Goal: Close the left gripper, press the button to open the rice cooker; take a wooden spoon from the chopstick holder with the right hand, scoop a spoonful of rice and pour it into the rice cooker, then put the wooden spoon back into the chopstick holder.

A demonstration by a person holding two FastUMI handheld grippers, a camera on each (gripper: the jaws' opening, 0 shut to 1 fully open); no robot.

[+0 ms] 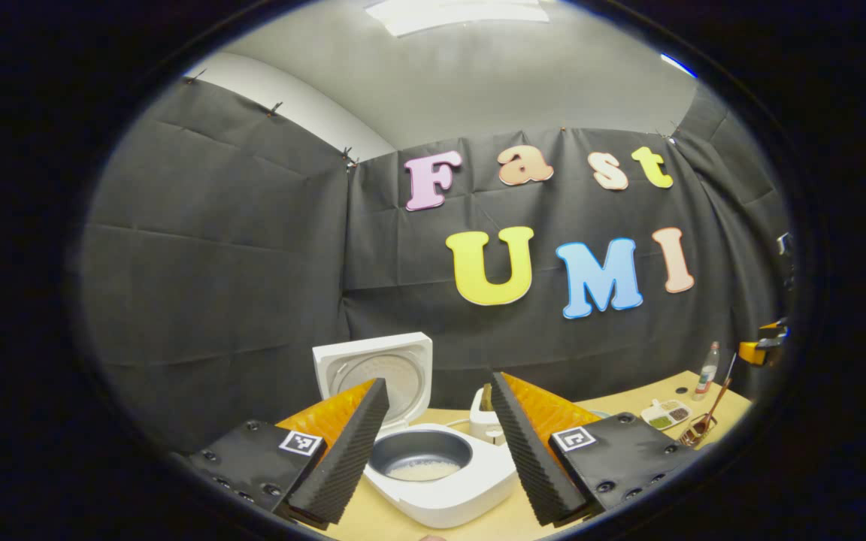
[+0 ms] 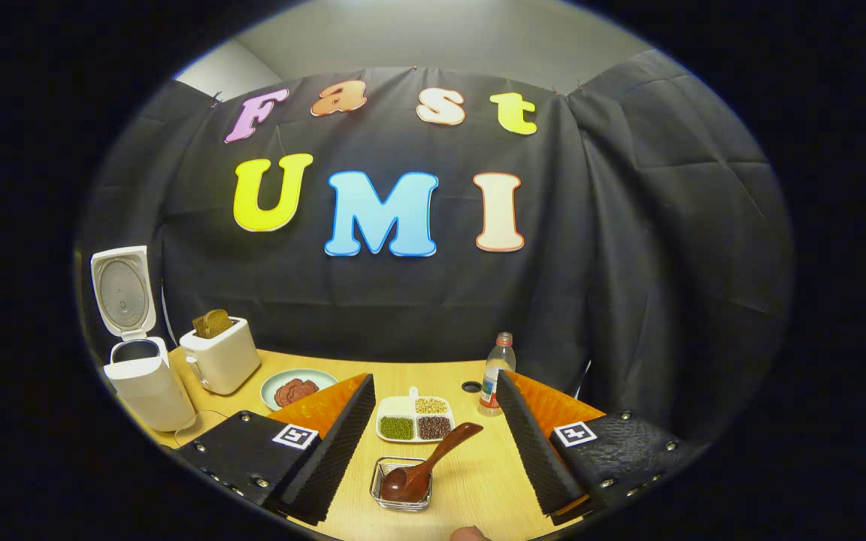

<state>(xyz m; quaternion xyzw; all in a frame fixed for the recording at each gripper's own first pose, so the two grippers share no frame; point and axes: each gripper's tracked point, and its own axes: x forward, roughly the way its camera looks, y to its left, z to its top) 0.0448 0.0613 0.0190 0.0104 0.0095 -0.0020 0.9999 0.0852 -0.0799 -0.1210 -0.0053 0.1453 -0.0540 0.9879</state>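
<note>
Nearest the right gripper (image 2: 433, 443), whose fingers stand apart and empty, the wooden spoon (image 2: 425, 466) rests bowl-down in the chopstick holder (image 2: 401, 485) on the desk (image 2: 478, 481), handle leaning up for a grab. The left gripper (image 1: 437, 443), fingers also apart, faces the rice cooker (image 1: 440, 481); its lid (image 1: 373, 368) stands open, rice in the pot. The task looks about done.
</note>
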